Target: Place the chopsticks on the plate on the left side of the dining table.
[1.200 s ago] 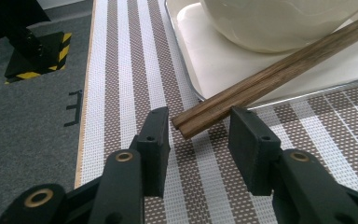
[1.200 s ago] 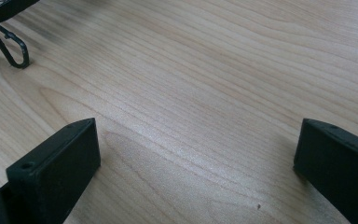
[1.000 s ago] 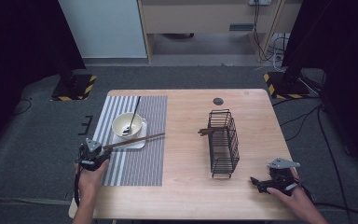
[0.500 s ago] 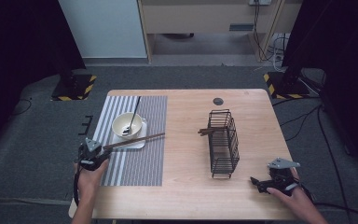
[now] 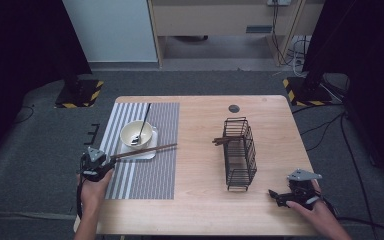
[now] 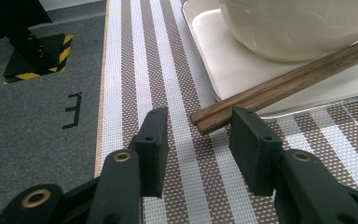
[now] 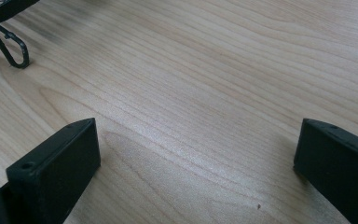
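Observation:
A pair of brown chopsticks (image 5: 145, 150) lies across the white square tray (image 5: 147, 154), in front of the cream bowl (image 5: 136, 134) that holds a dark spoon (image 5: 142, 125). My left gripper (image 5: 107, 160) is at their near end. In the left gripper view the chopsticks' ends (image 6: 214, 119) lie between the open jaws of that left gripper (image 6: 200, 140), close to the right pad (image 6: 251, 144) and clear of the left one. My right gripper (image 5: 274, 194) rests low at the table's front right. In its own view the right gripper (image 7: 196, 154) stands wide open over bare wood.
A striped placemat (image 5: 145, 175) lies under the tray. A black wire basket (image 5: 240, 152) stands mid-table with more brown sticks (image 5: 222, 141) poking out of its left side. A small dark disc (image 5: 234, 108) sits near the far edge. The table's left edge (image 6: 100, 102) runs close to my left gripper.

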`<state>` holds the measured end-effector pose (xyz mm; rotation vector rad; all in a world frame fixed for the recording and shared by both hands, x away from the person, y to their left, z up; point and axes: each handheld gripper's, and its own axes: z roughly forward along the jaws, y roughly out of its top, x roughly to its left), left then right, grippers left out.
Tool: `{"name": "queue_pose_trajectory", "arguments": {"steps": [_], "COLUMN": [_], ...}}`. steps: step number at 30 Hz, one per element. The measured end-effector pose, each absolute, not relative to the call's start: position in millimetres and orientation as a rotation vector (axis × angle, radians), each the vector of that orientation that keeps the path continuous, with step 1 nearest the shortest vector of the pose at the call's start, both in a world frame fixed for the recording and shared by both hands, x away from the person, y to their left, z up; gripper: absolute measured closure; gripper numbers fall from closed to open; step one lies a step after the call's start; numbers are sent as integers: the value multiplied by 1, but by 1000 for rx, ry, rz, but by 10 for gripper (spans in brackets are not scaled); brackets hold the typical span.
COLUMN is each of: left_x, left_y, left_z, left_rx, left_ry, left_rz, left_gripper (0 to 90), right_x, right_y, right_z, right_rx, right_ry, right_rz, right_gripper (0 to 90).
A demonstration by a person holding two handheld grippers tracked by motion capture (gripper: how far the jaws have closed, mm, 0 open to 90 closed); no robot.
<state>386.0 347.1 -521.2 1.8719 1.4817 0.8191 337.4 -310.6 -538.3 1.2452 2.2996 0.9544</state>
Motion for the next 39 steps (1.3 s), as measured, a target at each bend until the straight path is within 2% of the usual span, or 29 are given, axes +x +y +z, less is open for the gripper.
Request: {"name": "queue_pose_trajectory", "arguments": {"steps": [15, 39], "left_x": [387, 397], "left_y": [349, 356], "left_z": [-522, -527], "left_rx": [1872, 1861], "left_ry": [1461, 1489], "left_rz": [822, 818], "left_gripper": [551, 581], "right_x": [337, 338], "right_y": [-311, -311], "right_z": [-538, -538], "right_rx": [1246, 1241], "right_ry": [2299, 2300], "right_rz": [954, 957], "right_gripper": [2, 2]}}
